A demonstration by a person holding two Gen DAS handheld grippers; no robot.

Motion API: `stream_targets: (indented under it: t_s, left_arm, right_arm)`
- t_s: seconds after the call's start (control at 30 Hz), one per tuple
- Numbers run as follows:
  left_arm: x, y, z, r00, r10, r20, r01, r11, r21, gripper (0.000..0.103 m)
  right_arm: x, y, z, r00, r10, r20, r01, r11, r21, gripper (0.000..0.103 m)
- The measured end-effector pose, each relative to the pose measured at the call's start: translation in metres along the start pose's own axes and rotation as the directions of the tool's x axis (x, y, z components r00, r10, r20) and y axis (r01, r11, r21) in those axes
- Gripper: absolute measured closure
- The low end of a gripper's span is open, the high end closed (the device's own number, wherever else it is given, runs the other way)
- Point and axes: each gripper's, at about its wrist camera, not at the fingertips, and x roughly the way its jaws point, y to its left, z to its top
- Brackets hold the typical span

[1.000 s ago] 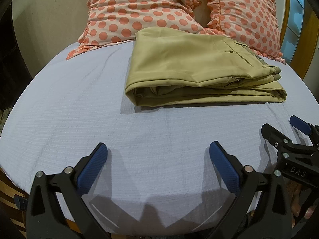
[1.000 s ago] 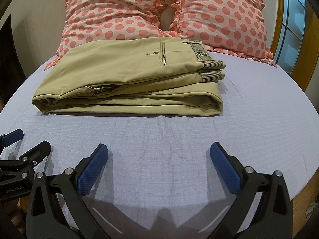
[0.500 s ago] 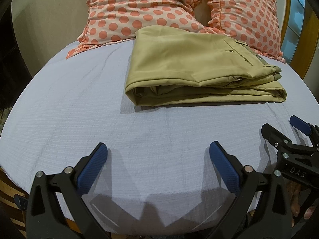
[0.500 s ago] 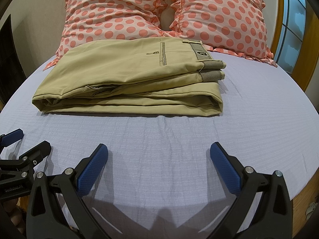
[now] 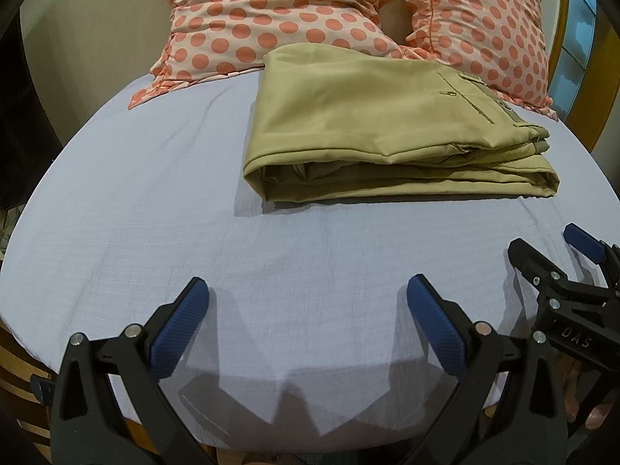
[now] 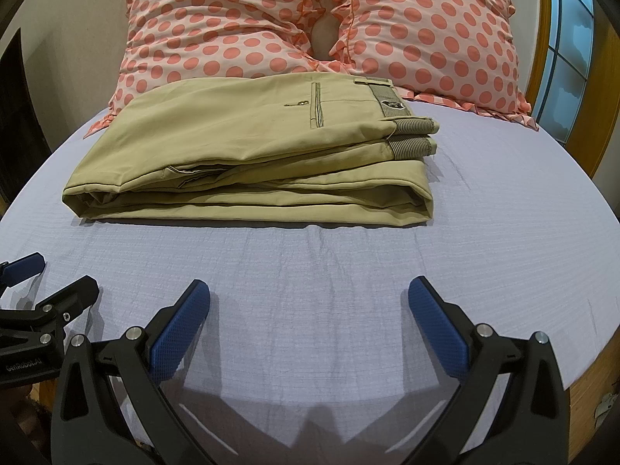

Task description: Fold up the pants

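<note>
The khaki pants (image 5: 387, 128) lie folded in a flat stack on the bed's light blue sheet (image 5: 155, 193), their far edge against the pillows. They also show in the right wrist view (image 6: 252, 155), waistband to the right. My left gripper (image 5: 308, 294) is open and empty, low over the sheet near the bed's front edge, well short of the pants. My right gripper (image 6: 310, 294) is open and empty too, beside it. Each gripper shows in the other's view: the right one (image 5: 550, 252) and the left one (image 6: 50, 275).
Two pink pillows with orange dots (image 6: 317, 27) stand at the head of the bed behind the pants. A wooden frame and a window (image 6: 565, 50) are at the right. The bed's front edge (image 6: 581, 372) drops off near my grippers.
</note>
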Motion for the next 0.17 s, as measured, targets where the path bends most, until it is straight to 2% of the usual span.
stream_targets:
  t_s: [0.17]
  left_arm:
    - [-0.0007, 0.0004, 0.0009, 1.0, -0.001, 0.006, 0.001, 1.0, 0.003, 0.002]
  right_arm:
    - [0.0, -0.0002, 0.0, 1.0, 0.0, 0.0, 0.0, 1.0, 0.0, 0.001]
